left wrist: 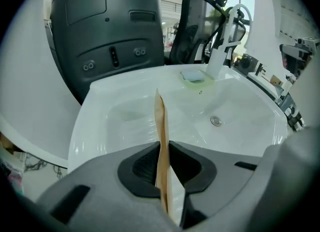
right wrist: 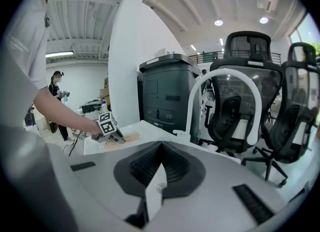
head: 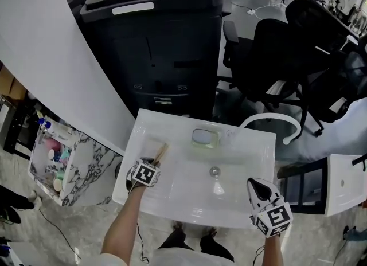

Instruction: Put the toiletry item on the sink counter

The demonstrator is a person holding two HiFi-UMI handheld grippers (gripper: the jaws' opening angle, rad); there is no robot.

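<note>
Evidently the left gripper's (left wrist: 162, 163) jaws pinched the thin toiletry item (left wrist: 160, 121) left of the drain (left wrist: 216, 121); released edgewise, it could topple basinward.

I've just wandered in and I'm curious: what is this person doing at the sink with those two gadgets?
A person holds a claw in each hand over a white sink. The left claw is clamped on a thin tan item, holding it low over the sink's left side, and has not yet let go. The right claw is shut and empty, near the sink's front right corner.
</note>
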